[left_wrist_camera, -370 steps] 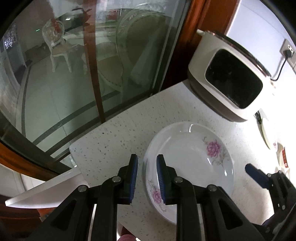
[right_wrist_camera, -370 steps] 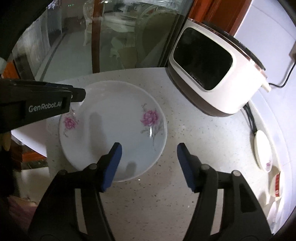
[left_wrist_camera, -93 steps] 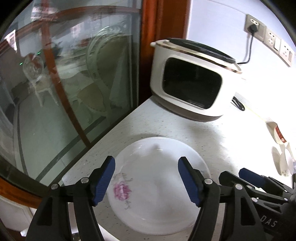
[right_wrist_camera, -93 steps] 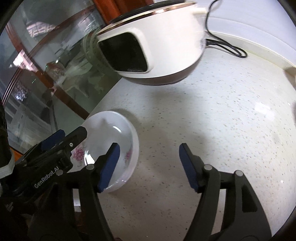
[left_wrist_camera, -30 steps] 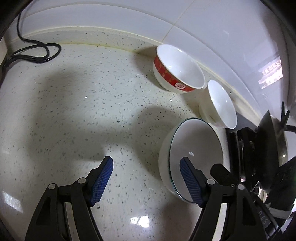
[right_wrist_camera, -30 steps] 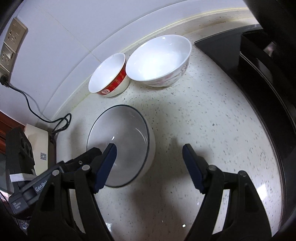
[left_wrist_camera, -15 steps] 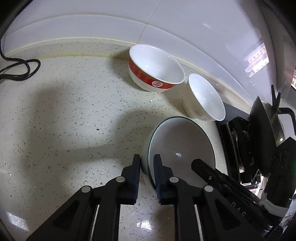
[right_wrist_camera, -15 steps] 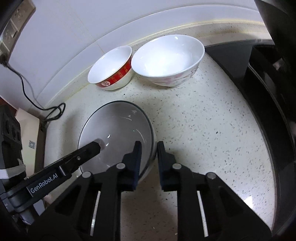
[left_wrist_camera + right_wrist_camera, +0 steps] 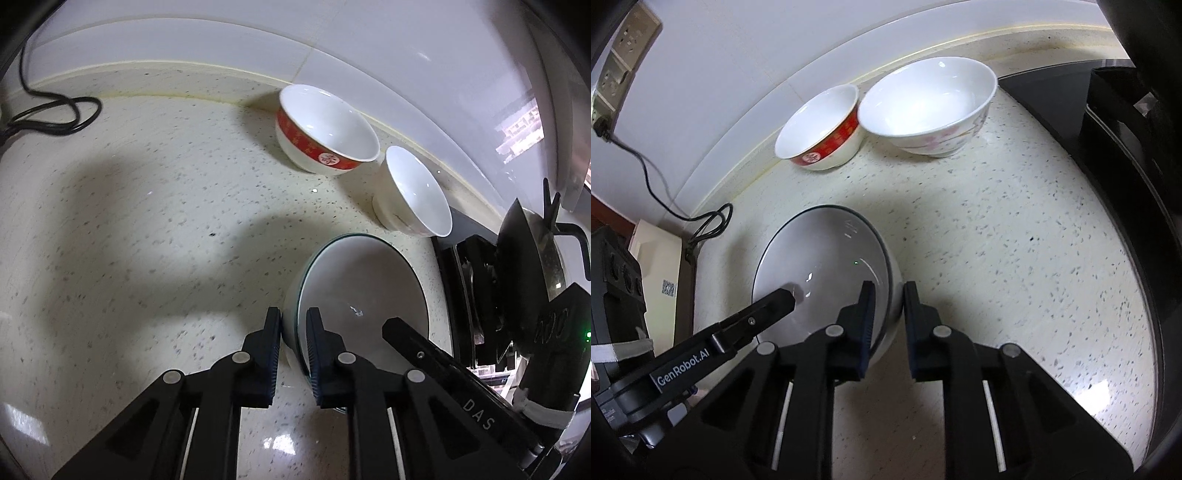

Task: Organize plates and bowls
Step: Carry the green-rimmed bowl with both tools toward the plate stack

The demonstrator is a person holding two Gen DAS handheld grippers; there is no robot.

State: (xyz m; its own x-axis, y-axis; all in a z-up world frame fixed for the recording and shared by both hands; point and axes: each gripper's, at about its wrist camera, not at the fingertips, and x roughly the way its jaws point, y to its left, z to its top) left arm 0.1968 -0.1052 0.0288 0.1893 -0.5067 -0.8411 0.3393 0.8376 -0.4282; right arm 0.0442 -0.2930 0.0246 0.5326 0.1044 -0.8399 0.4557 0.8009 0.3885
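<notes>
The large dark-rimmed bowl (image 9: 364, 291) sits on the counter (image 9: 147, 221) toward its stove-side edge. The left hand-held gripper (image 9: 294, 343) pinches its near-left rim; the right hand-held gripper (image 9: 889, 314) pinches the opposite rim. The red-banded bowl (image 9: 822, 127) and the floral white bowl (image 9: 927, 105) touch along the counter's back edge.
</notes>
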